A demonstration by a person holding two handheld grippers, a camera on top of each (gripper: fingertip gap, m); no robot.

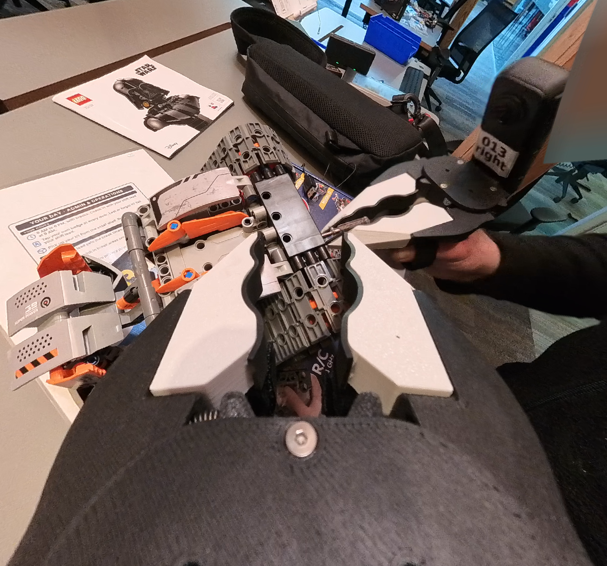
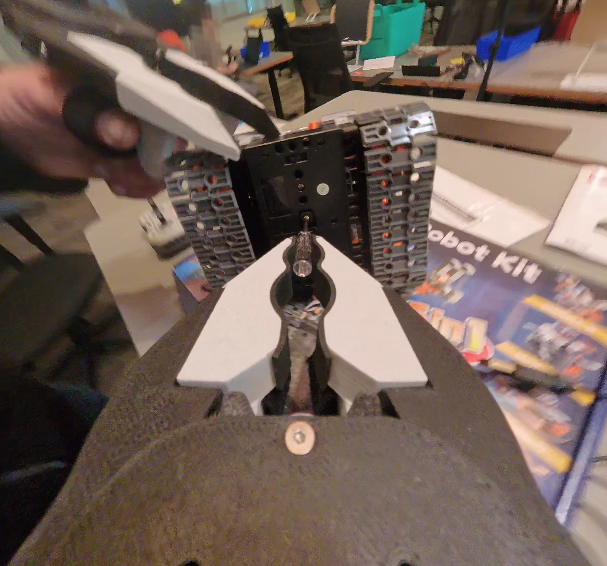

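Observation:
A tracked toy-brick robot model [image 1: 203, 201] with grey treads and orange parts lies tipped on the table. My left gripper [image 1: 300, 244] is shut on one grey tread [image 1: 295, 313] and holds the model up. My right gripper [image 1: 335, 226] comes in from the right, shut on a small clear-handled screwdriver [image 1: 348, 223]. In the right wrist view my right gripper [image 2: 303, 239] holds the screwdriver [image 2: 303, 254] with its tip at a screw hole in the model's black underside box [image 2: 295, 188]. The left gripper [image 2: 256, 142] grips the model's top left edge there.
A grey and orange model part [image 1: 59, 313] lies at the left. A printed sheet [image 1: 65, 208] and a booklet [image 1: 144, 103] lie on the grey table [image 1: 98, 34]. A black bag [image 1: 322, 103] lies behind. A colourful kit box [image 2: 512, 336] lies under the model. About 6 cm separates my left fingertips from my right.

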